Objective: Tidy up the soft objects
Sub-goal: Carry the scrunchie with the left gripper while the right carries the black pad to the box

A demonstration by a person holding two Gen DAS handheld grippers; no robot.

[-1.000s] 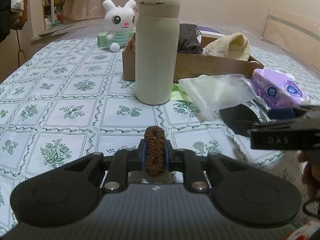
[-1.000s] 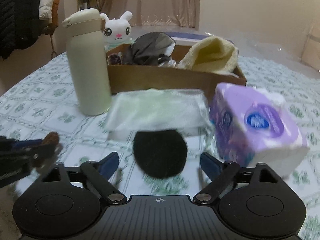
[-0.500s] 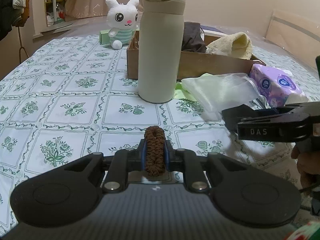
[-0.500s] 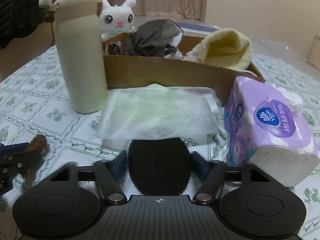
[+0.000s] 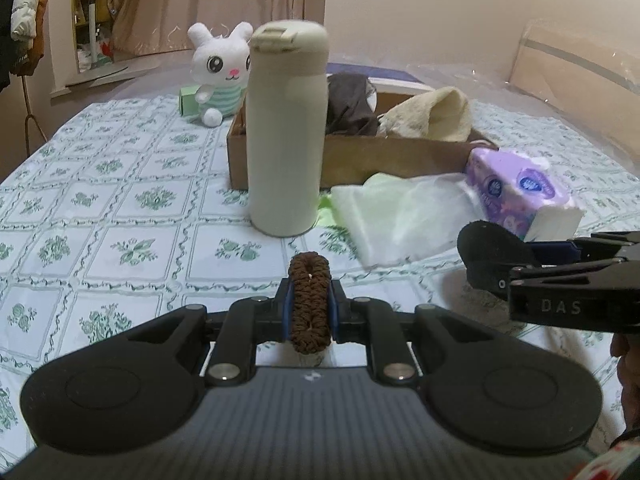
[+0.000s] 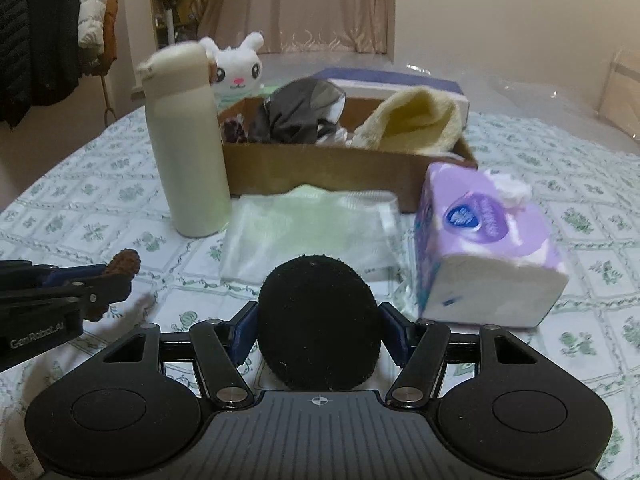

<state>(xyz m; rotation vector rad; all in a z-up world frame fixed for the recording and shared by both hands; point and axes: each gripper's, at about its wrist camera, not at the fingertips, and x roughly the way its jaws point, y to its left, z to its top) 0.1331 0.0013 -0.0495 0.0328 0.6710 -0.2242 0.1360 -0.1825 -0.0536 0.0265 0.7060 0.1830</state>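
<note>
Green-floral tablecloth [image 5: 120, 208], brown cardboard box [image 6: 320, 172] upper centre. Left gripper [image 5: 310, 306] pinches brown knitted scrunchie [image 5: 310, 300], lower centre. Right gripper [image 6: 318, 330] clamps black round foam pad [image 6: 318, 320], probably clear of the table. Box's patterned fabric shows only in right view.

Each tool, the left tool [image 5: 310, 312] and the right tool [image 6: 318, 328], was matte black with rounded lobes, silver screws, blue finger pads, ribbed grey housing and white side lettering.

Brown scrunchie [image 5: 310, 298] knitted, rough; black pad [image 6: 318, 322] matt, fuzzy; box [image 6: 320, 174] cardboard.
</note>
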